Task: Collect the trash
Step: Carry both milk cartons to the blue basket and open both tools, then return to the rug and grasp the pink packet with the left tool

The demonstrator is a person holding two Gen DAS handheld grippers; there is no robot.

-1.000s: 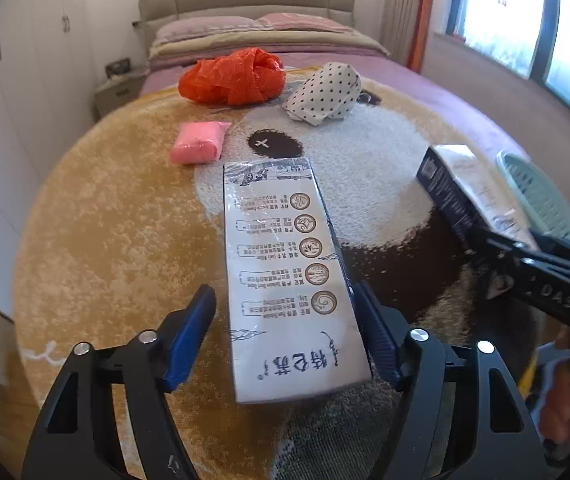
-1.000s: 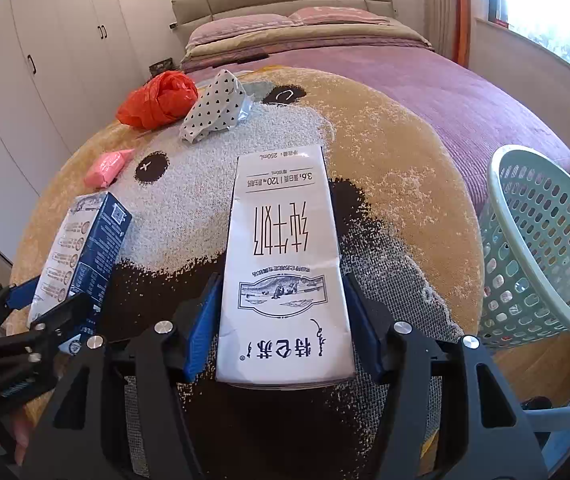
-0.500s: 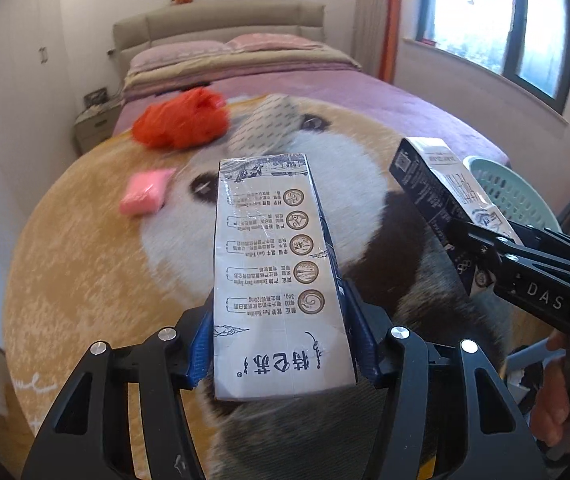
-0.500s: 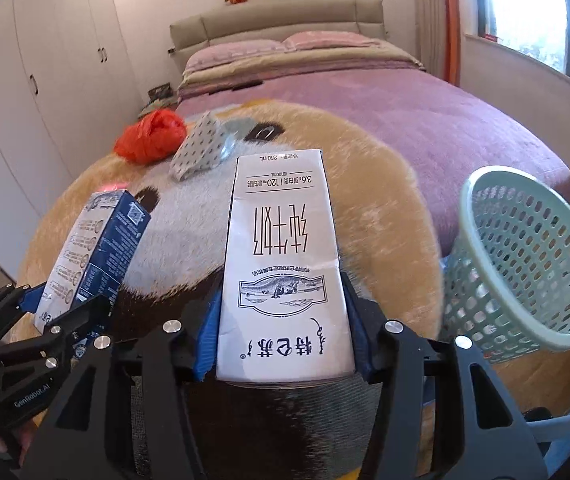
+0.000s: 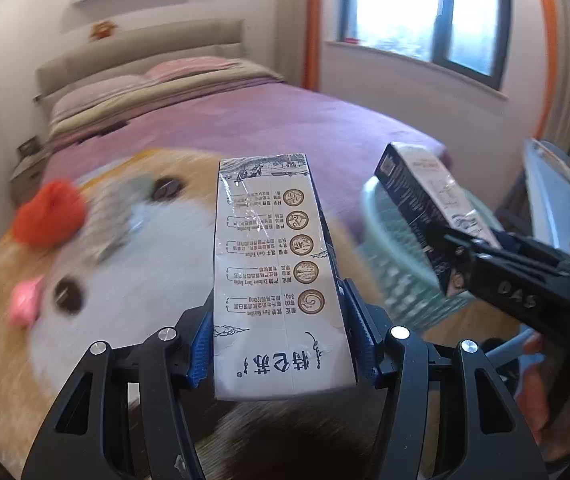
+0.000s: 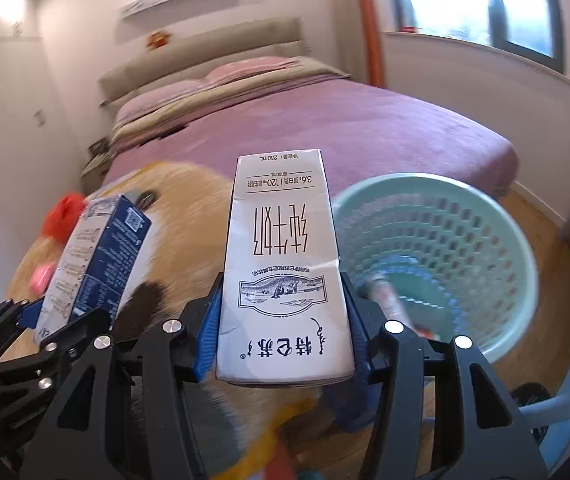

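Observation:
My left gripper [image 5: 279, 344] is shut on a white and blue milk carton [image 5: 273, 264], its blue pads pressing both sides, and holds it in the air above the panda rug [image 5: 133, 280]. My right gripper [image 6: 283, 320] is shut on a second, matching milk carton [image 6: 281, 256], lifted just left of the pale green mesh basket [image 6: 425, 180]. Each wrist view also shows the other gripper with its carton: the right gripper [image 5: 457, 256] at the right edge, the left gripper [image 6: 57, 320] at the lower left. Some wrappers [image 6: 385, 292] lie blurred in the basket.
A red plastic bag [image 5: 49, 220], a pink packet [image 5: 25, 300] and a blurred dotted pouch [image 5: 117, 216] lie on the rug. Behind the rug stands a bed with a purple cover [image 6: 325, 120]. A window is at the right. A hand [image 5: 557, 396] grips the right tool.
Both grippers have closed onto their cartons, lifted them off the rug and swung to the right. The basket is now much nearer and the rug items have slid to the left.

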